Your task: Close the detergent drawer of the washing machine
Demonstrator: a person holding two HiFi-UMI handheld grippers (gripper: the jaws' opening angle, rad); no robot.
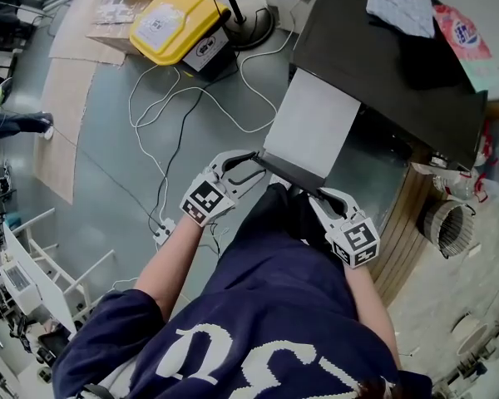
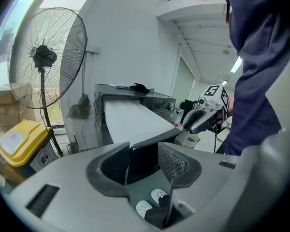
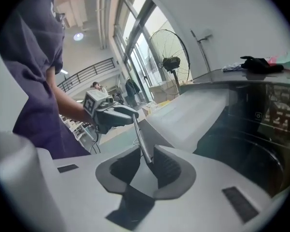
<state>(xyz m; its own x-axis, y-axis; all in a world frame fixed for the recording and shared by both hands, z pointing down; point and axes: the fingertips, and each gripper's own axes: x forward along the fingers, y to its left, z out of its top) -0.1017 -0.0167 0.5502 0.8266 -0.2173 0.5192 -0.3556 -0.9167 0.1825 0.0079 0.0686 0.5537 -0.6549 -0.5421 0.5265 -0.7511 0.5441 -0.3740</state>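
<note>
A wide white drawer [image 1: 312, 127] stands pulled out of the dark washing machine [image 1: 382, 65], its dark front panel [image 1: 293, 171] facing me. My left gripper [image 1: 248, 163] is at the panel's left corner. Its jaws stand wide open around that corner [image 2: 142, 164], the pads not pressing. My right gripper [image 1: 320, 198] is at the right corner. In the right gripper view the panel's thin edge [image 3: 139, 137] runs between the pads of my right gripper [image 3: 146, 166], which are closed in on it. Each gripper shows in the other's view: the right gripper [image 2: 198, 120], the left gripper [image 3: 111, 115].
A yellow box [image 1: 176, 19] and white cables [image 1: 175, 115] lie on the floor beyond the drawer, beside a standing fan [image 2: 43, 57]. Cloths [image 1: 403, 2] lie on the machine's top. A white rack [image 1: 33, 264] stands at the left. The person's legs are right behind the drawer front.
</note>
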